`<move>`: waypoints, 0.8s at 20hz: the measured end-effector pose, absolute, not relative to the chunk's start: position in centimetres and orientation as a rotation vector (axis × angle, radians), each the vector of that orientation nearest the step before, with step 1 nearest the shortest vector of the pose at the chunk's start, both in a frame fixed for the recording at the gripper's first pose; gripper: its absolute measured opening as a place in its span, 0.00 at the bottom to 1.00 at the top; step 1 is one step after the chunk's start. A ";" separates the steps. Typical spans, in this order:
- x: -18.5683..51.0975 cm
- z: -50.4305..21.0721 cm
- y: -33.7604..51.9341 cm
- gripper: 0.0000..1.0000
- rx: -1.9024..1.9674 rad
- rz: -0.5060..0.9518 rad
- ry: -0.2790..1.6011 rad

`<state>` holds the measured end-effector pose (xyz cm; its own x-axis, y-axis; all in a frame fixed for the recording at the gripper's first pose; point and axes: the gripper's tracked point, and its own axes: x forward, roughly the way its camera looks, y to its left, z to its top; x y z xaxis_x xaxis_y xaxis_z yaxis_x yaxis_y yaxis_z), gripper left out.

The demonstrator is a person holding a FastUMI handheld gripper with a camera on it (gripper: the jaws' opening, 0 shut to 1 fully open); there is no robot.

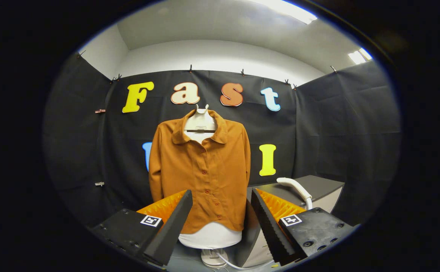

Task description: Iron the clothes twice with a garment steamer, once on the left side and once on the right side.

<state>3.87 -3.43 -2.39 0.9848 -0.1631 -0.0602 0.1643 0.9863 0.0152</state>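
Note:
A rust-orange buttoned shirt (pixel 201 170) hangs on a white dummy torso (pixel 209 236) straight ahead, beyond my fingers. The white garment steamer (pixel 295 189) lies on a grey table (pixel 318 185) to the right of the shirt, just beyond my right finger. My gripper (pixel 222 198) is open, its two fingers spread wide with nothing between them but the shirt's lower half further off.
The dummy stands on a white round base (pixel 213 258) with a white cord (pixel 229 263) trailing to the right. The grey table's near corner (pixel 252 230) sits close beside the dummy. Black cloth walls enclose the booth on three sides.

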 end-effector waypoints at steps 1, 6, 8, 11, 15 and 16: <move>4.3 -2.6 -4.4 0.98 0.027 -0.174 0.062; 7.9 -3.5 -10.7 0.98 0.031 -0.211 0.072; 9.7 -3.6 -13.8 0.98 0.022 -0.218 0.077; 12.3 -4.1 -18.9 0.98 0.016 -0.242 0.083; 15.4 -5.6 -24.9 0.98 0.014 -0.251 0.121; 16.0 -5.9 -26.4 0.98 0.012 -0.255 0.130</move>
<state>16.04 -26.36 -5.90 0.9594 -0.2503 -0.1299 0.2519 0.9678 -0.0049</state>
